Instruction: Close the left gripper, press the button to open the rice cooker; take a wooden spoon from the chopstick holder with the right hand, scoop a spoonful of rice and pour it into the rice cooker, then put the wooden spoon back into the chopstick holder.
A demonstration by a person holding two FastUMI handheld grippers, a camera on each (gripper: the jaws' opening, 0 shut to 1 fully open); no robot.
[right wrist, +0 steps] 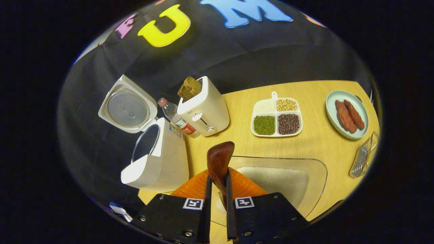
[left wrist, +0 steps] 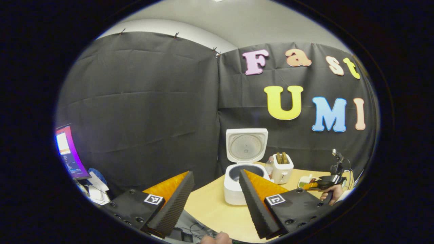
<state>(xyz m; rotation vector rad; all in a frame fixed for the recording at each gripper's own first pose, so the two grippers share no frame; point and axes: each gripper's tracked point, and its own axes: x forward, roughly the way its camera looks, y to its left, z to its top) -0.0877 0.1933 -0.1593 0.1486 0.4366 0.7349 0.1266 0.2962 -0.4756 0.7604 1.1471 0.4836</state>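
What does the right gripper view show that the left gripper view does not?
Right gripper view alone: the brown wooden spoon clamped in the right gripper, over a clear tray of white rice, and a pale green plate. Left gripper view alone: the open left gripper and a lit monitor. Both: the open white rice cooker and white toaster.

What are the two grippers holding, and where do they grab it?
The right gripper pinches the wooden spoon by its handle, with the bowl sticking out past the fingers. The left gripper is open and holds nothing.
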